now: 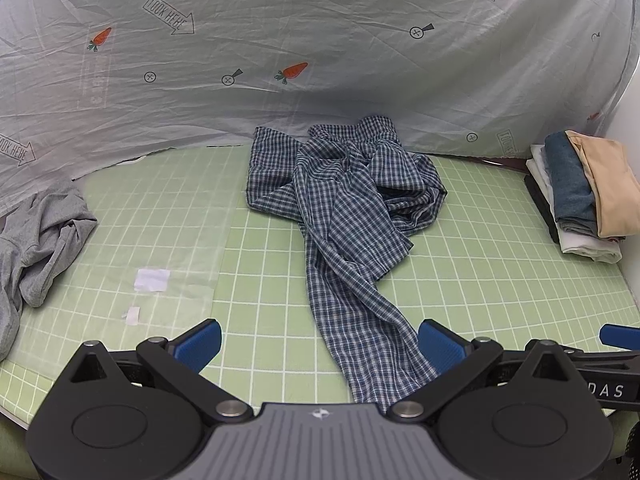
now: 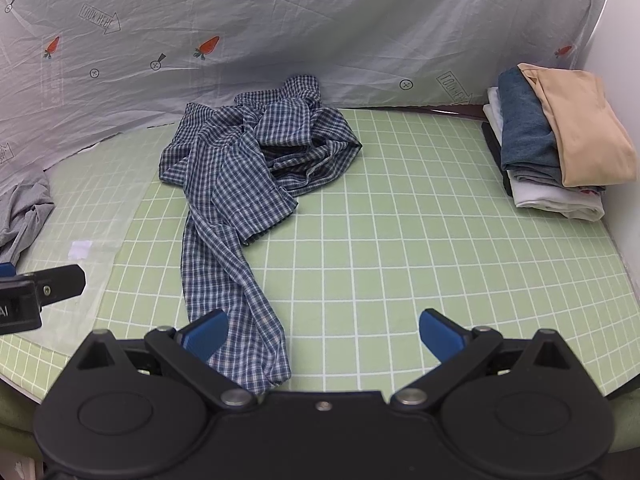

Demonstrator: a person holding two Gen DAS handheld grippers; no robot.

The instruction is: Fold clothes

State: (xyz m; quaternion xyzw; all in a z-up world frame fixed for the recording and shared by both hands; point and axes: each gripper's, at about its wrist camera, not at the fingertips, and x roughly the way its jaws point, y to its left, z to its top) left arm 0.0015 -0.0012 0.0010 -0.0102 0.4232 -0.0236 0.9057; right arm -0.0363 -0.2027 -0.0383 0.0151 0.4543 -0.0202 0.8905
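A crumpled blue-and-white checked garment (image 1: 344, 200) (image 2: 248, 160) lies in a heap on the green grid mat (image 1: 500, 272) (image 2: 380, 240), with one long leg trailing toward the front edge. My left gripper (image 1: 320, 346) stands open just above the mat, and the trailing leg passes beside its right finger (image 1: 438, 344) without being pinched. My right gripper (image 2: 324, 338) is open too, with the leg's end lying by its left finger (image 2: 208, 334). Each gripper shows at the edge of the other's view, the right gripper (image 1: 618, 336) and the left gripper (image 2: 48, 280).
A stack of folded clothes (image 1: 580, 196) (image 2: 556, 140), tan on top, sits at the mat's right edge by a white wall. A loose grey garment (image 1: 36, 240) (image 2: 24, 208) lies at the left. A carrot-print sheet (image 1: 280, 40) hangs behind. Small white paper scraps (image 1: 152, 280) lie front left.
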